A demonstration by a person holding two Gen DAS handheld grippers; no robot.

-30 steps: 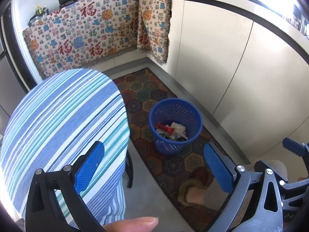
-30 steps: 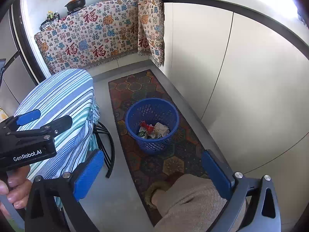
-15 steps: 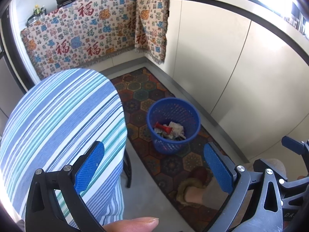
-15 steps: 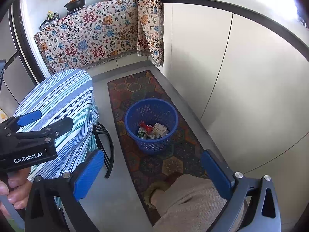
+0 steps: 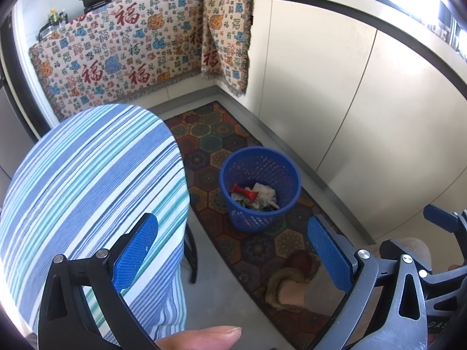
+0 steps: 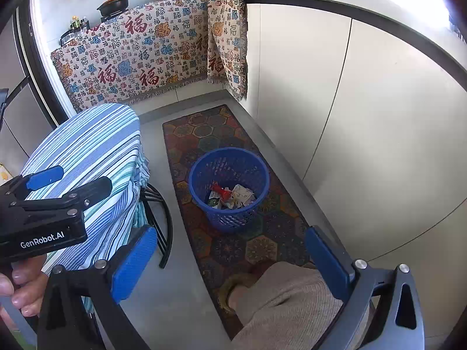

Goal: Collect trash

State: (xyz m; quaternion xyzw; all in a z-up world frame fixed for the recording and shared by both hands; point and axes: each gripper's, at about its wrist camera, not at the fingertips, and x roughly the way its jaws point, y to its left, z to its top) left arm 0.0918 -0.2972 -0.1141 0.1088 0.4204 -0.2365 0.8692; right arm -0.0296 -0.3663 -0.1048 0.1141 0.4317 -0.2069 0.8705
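Both claws (image 5: 233, 250) (image 6: 230, 258) gape empty, trash basket (image 5: 259, 188) (image 6: 229, 188) well ahead between fingers.

Readable text: a brand on one gripper, a repeated character on a hanging cloth.

White lettering "GenRobot.AI" is showing on the black body of the left gripper (image 6: 49, 185), sitting left of the right gripper's blue-padded fingers (image 6: 132, 264). Far ahead of the fingers, the cream patterned cloth with fringed edge (image 6: 140, 61) is displaying the large red character "福" many times; its smaller characters are too small to read.
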